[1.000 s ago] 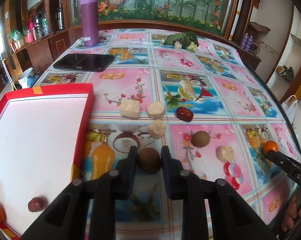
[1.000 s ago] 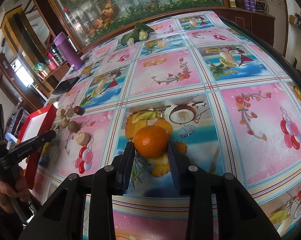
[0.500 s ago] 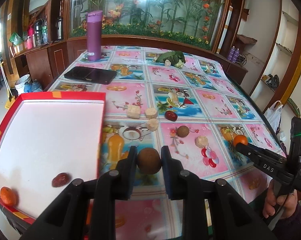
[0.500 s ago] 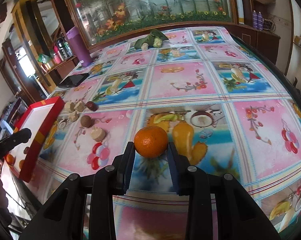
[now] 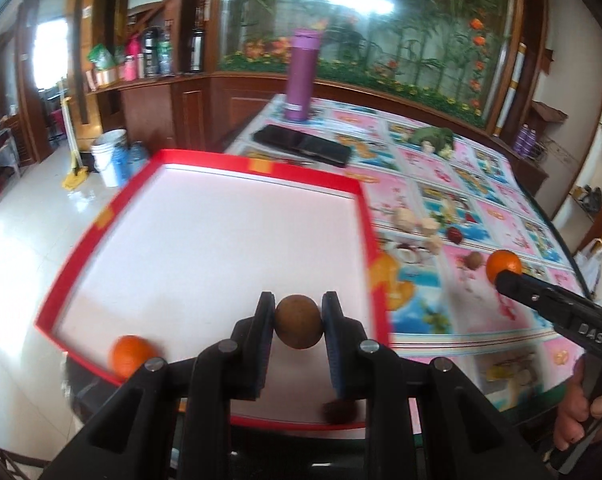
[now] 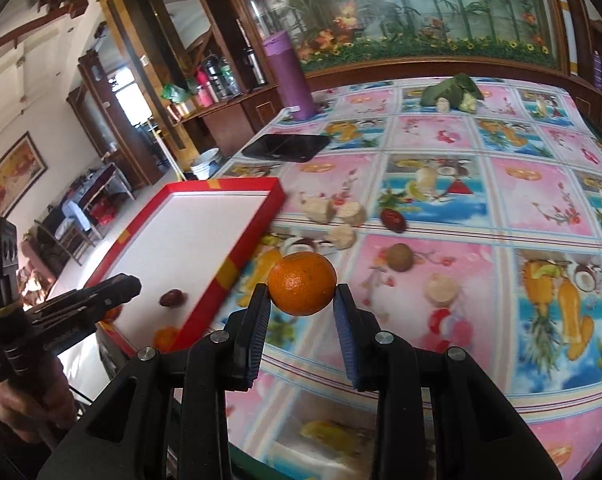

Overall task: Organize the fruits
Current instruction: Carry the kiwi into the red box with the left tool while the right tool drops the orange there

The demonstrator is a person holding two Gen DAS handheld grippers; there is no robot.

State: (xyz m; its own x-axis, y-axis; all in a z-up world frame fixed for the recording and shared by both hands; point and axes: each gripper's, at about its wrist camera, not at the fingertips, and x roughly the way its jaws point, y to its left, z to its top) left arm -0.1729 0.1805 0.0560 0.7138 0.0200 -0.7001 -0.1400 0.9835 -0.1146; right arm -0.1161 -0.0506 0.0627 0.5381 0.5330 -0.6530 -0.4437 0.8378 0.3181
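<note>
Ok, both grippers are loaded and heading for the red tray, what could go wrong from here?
The brown round fruit in the left gripper and the orange in the right gripper are pinched only at the fingertips, so either could slip. Dropped into the red tray, they may roll into the orange in the tray or the date.

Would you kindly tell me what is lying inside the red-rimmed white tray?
Inside the red-rimmed white tray lie an orange mandarin and a dark red date. The left gripper covers part of the tray's near floor.

two oranges (image 6: 302,289), two dates (image 6: 394,219), two brown fruits (image 6: 399,257).
</note>
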